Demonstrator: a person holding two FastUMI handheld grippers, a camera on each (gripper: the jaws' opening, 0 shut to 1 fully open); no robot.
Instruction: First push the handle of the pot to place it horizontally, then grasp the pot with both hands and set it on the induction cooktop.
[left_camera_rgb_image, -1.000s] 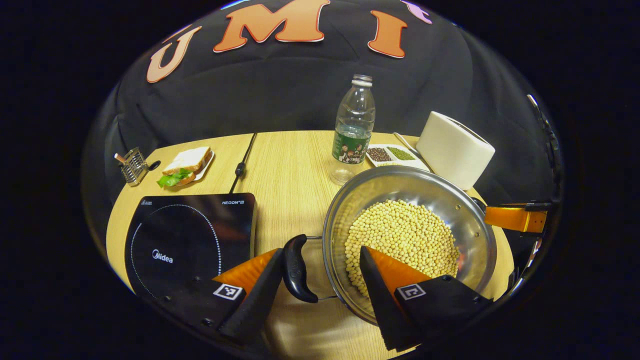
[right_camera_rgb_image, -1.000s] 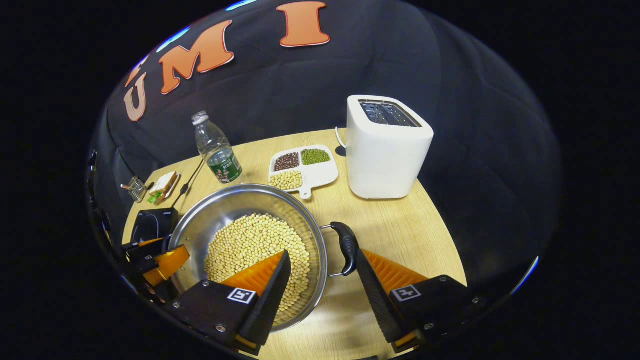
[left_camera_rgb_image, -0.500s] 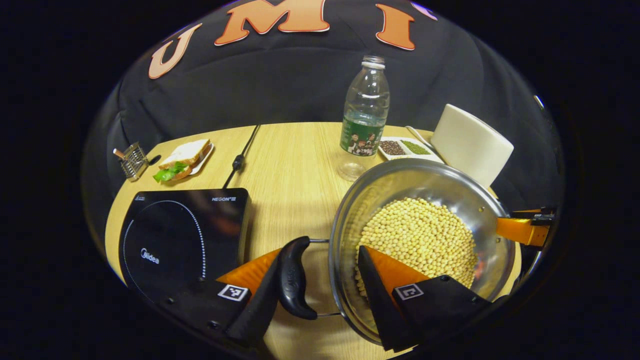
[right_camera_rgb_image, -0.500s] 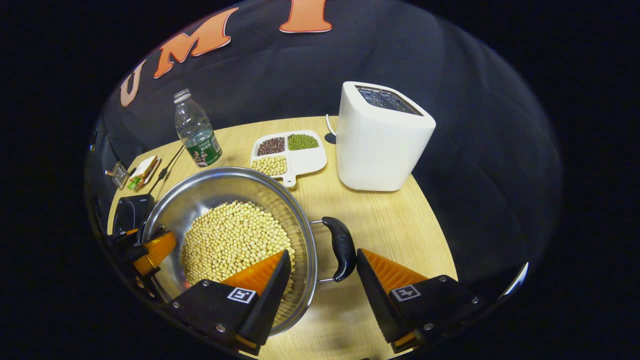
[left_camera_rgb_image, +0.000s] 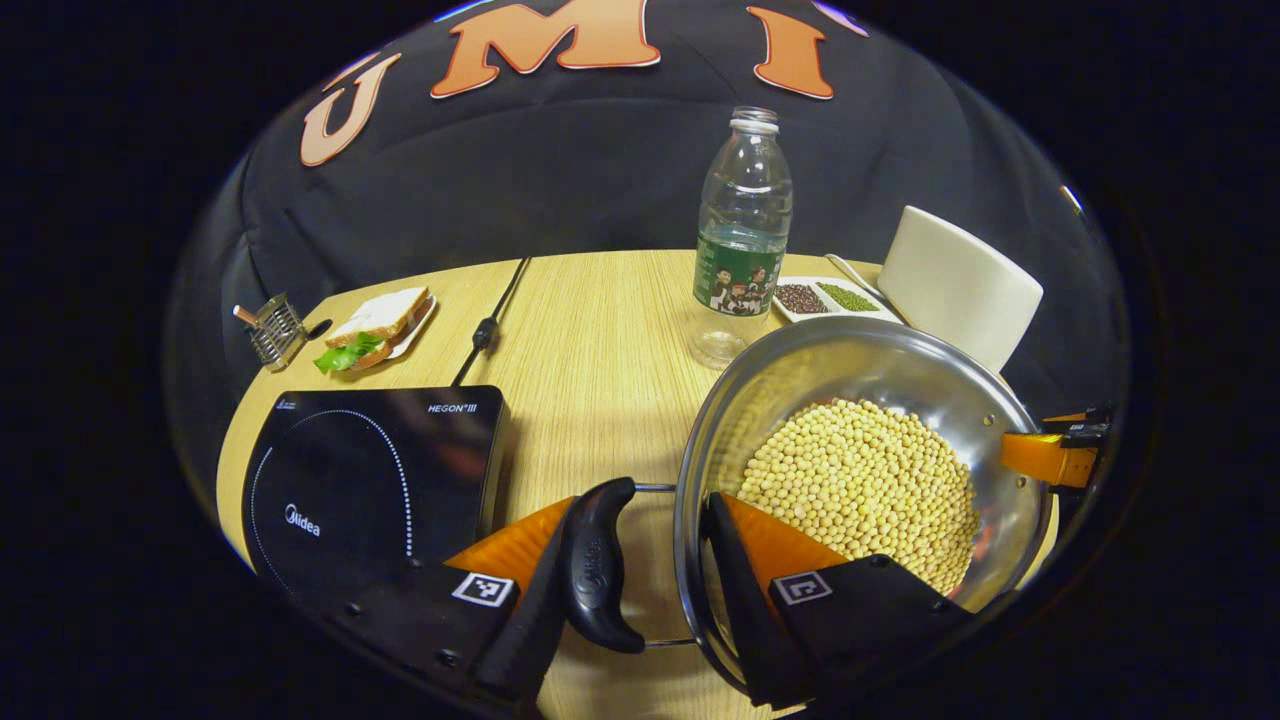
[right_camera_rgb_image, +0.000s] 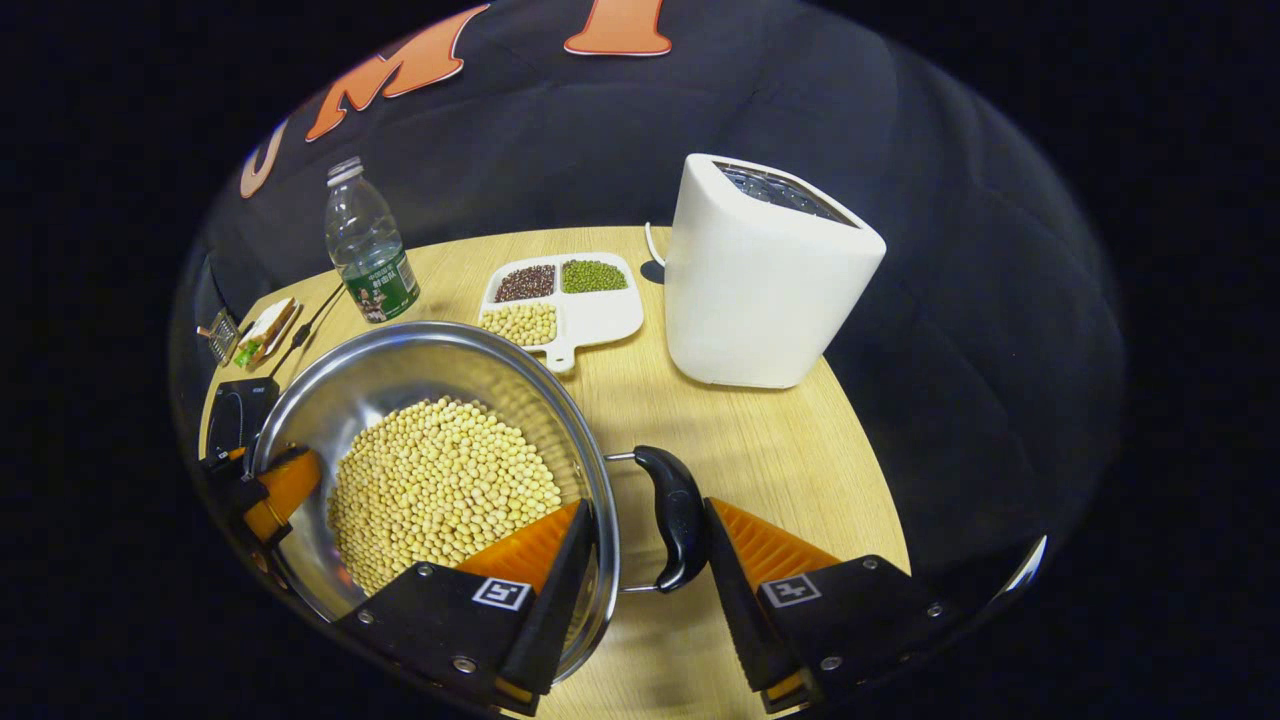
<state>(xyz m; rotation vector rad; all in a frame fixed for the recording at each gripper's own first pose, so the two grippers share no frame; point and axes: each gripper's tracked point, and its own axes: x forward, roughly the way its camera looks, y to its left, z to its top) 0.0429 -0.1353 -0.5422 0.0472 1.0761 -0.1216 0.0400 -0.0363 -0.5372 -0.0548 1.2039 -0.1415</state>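
Note:
A steel pot (left_camera_rgb_image: 800, 380) full of soybeans (left_camera_rgb_image: 860, 480) sits right of the black induction cooktop (left_camera_rgb_image: 370, 480). My left gripper (left_camera_rgb_image: 640, 505) straddles the pot's black left handle (left_camera_rgb_image: 597, 565). One finger presses the handle's outer side and the other stands inside the rim against the wall. In the right gripper view, my right gripper (right_camera_rgb_image: 648, 505) holds the right handle (right_camera_rgb_image: 675, 515) against the pot (right_camera_rgb_image: 400, 370) wall in the same way. The left gripper (right_camera_rgb_image: 275, 490) shows at the pot's far side there, with the cooktop (right_camera_rgb_image: 235, 410) beyond it.
A clear water bottle (left_camera_rgb_image: 740, 240) stands just behind the pot. A white toaster (right_camera_rgb_image: 765, 275) and a divided dish of beans (right_camera_rgb_image: 560, 300) are at the back right. A sandwich plate (left_camera_rgb_image: 375, 325), a small metal rack (left_camera_rgb_image: 270, 330) and the cooktop's cable (left_camera_rgb_image: 487, 330) lie behind the cooktop.
Both grippers have narrowed onto the pot's handles and rim. The pot now overlaps the bottle's base and looms larger in both views, staying fixed relative to the fingers.

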